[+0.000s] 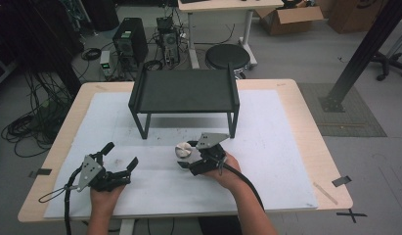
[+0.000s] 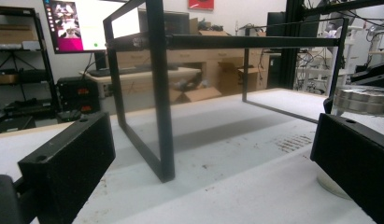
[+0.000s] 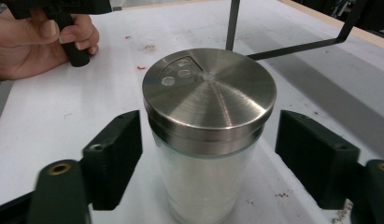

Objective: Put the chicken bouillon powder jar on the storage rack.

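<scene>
High view: a wooden bench (image 1: 306,122) under a white mat (image 1: 267,147) stands on grey floor amid cables and boxes. One black stand (image 1: 185,93), one glass shaker (image 3: 209,135) with steel lid. Right gripper (image 3: 210,149) brackets the upright shaker before the stand, pads not touching. Left gripper (image 1: 121,157) gapes wide, empty

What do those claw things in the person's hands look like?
Each hand holds a black gripper with two blocky black fingers. The left gripper and the right gripper each carry a grey three-cornered plate on top, and a black cable trails back from each. Small brass-coloured rings sit near the right gripper's fingers. The forearms are bare, without sleeves.
</scene>
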{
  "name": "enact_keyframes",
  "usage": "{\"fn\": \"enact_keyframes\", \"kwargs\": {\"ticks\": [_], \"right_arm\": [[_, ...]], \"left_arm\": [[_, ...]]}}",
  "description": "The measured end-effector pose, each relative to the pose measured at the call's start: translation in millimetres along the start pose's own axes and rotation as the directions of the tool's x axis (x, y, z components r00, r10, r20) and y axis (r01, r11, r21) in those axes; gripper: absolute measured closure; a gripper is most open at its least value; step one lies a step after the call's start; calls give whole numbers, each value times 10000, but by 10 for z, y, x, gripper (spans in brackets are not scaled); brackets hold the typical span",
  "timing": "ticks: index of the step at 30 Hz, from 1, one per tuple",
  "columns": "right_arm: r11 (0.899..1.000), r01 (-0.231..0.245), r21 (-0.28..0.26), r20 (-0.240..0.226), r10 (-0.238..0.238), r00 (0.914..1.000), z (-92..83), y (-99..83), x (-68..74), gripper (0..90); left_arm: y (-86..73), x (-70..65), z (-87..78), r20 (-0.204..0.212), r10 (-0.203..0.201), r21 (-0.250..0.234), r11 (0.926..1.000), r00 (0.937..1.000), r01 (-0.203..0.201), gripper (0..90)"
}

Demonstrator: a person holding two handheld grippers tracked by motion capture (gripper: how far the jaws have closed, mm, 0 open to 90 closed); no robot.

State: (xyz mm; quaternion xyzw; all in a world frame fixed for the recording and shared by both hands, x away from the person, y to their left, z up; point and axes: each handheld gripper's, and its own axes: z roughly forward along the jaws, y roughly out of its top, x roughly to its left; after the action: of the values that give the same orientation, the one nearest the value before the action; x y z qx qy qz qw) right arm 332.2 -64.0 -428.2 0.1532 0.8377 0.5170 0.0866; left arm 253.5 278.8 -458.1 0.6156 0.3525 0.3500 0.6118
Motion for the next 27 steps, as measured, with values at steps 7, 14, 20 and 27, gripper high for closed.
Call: {"fn": "enact_keyframes", "kwargs": {"ticks": [7,14,20,27], "right_arm": [[9999,98,27,-39,-98,9999,25,-16,3,293],[9996,275,-74,-22,-275,9996,27,-10,7,356],[9995,289,-105,-27,-289,9996,29,-11,3,390],[9994,322,-109,-136,-323,9994,33,-11,6,424]], "left_arm": [[0,1,0,0,-5,6,10000,10000,5,3],[0,3,1,-3,-25,9,10000,10000,25,3],[0,3,0,-4,-20,7,10000,10000,20,3],[0,2,1,-6,-23,6,10000,10000,23,3]]}}
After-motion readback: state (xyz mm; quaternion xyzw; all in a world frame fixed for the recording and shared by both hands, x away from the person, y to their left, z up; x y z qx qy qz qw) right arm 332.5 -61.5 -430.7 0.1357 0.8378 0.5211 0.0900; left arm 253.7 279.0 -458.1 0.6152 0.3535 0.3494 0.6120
